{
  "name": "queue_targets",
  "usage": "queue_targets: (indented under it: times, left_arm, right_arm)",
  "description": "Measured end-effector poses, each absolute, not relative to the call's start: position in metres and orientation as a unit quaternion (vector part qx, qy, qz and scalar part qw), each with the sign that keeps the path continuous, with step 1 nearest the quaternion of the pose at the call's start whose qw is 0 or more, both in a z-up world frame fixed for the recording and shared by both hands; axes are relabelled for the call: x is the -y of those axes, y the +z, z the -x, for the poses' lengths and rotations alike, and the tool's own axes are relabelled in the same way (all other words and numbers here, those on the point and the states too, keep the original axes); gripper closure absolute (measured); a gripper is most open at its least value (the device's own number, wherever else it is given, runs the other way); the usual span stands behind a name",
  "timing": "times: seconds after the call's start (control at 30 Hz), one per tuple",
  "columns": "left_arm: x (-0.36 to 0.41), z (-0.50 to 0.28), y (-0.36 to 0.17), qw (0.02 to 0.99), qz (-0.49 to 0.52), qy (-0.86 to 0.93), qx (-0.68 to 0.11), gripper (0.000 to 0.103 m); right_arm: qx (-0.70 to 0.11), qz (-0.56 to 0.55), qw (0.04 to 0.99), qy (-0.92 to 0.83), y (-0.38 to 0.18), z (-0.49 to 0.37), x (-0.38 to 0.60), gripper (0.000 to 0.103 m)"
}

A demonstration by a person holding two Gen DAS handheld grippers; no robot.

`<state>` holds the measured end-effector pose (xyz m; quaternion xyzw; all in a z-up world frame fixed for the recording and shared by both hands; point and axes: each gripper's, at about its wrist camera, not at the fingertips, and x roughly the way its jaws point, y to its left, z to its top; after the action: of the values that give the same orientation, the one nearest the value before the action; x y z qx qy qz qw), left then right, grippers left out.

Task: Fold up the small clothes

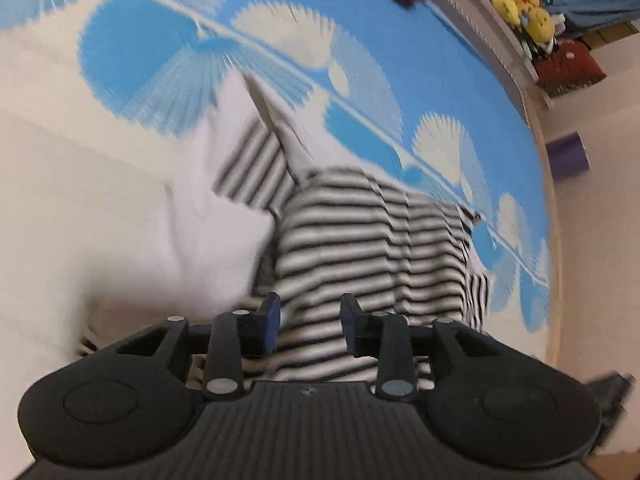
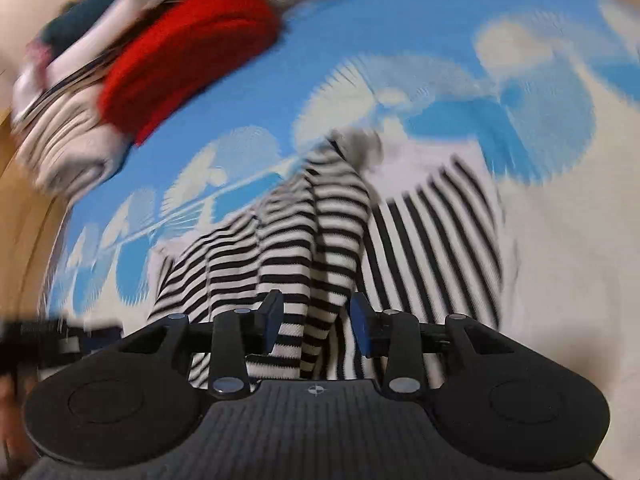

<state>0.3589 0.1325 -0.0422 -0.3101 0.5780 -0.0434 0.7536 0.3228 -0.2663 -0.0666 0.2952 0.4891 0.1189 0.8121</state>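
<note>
A black-and-white striped garment (image 1: 360, 248) lies crumpled on a bed with a blue and white patterned sheet (image 1: 360, 60). A plain white part (image 1: 216, 232) spreads to its left. My left gripper (image 1: 310, 322) hovers over the near edge of the striped cloth. It is open, and its pads stand clear of the fabric. In the right wrist view the same striped garment (image 2: 280, 248) rises in a fold that runs between the fingers of my right gripper (image 2: 316, 318). That gripper is also open, with a gap on each side of the fold. Both views are motion-blurred.
A pile of folded clothes topped by a red garment (image 2: 188, 52) sits at the far left of the sheet (image 2: 400, 40). Past the mattress edge are yellow plush toys (image 1: 520, 4) on a shelf and a purple object (image 1: 568, 156). A wooden bed edge (image 2: 24, 200) runs down the left.
</note>
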Motion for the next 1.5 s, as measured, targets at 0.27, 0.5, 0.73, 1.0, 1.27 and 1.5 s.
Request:
queue_targets:
  times: [0.27,0.5,0.73,1.0,1.27,1.5]
  left_arm:
    - [-0.113,-0.371,-0.086,0.727,0.31,0.023,-0.612,0.055]
    - [-0.089,-0.382,-0.074,0.776,0.241,0.009,-0.583,0.102]
    - [-0.116,-0.362,-0.001,0.879,0.31,-0.067,-0.357,0.102]
    - [-0.157,-0.364,-0.054,0.79,0.3,-0.002,-0.534,0.102]
    - [-0.176,-0.361,-0.065,0.764,0.329,0.029,-0.554,0.072]
    - [-0.164,-0.371,-0.068,0.751,0.354,0.032,-0.557,0.062]
  right_arm:
    - [-0.54,-0.355,0.758,0.084,-0.115,-0.341,0.236,0.062]
    - [-0.538,-0.35,0.76,0.098,-0.115,-0.348,0.226,0.076]
    - [-0.358,-0.413,0.832,0.09,-0.051,-0.328,0.284,0.102]
    - [-0.386,-0.355,0.848,0.08,-0.03,-0.299,0.326,0.103]
    - [-0.527,-0.34,0.779,0.029,-0.085,-0.301,0.32,0.08]
    - [-0.474,-0.353,0.806,0.017,-0.083,-0.315,0.313,0.071]
